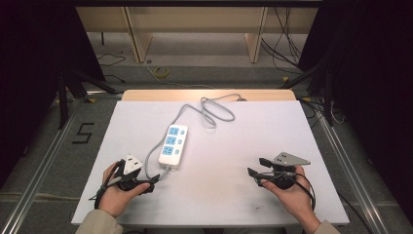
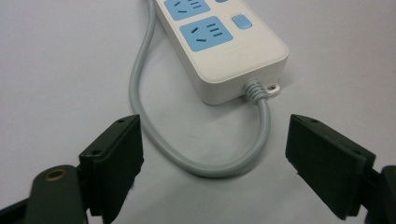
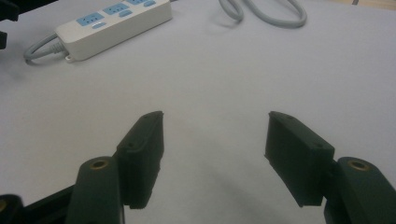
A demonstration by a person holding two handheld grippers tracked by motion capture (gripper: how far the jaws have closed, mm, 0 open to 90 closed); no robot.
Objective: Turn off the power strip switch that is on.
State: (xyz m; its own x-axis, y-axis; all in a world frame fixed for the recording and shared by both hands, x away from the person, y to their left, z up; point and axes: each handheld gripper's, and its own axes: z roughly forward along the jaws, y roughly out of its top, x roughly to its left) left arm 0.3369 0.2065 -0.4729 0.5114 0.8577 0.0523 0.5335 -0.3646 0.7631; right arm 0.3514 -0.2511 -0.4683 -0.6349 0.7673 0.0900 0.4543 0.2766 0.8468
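Spread wide and empty, the left gripper (image 2: 212,158) straddles the grey cord (image 2: 205,165) leaving the power strip (image 1: 173,145) at mid-counter (image 1: 243,195). Cord bends softly; the strip's hard, probably light casing suits gripping across its sides. Right gripper (image 3: 212,156) hangs wide, empty.

The left gripper (image 1: 152,181) is held low in the left hand (image 1: 117,192), its jaws spread wide. The right gripper (image 1: 254,166) is held likewise in the right hand (image 1: 291,192), jaws parted.
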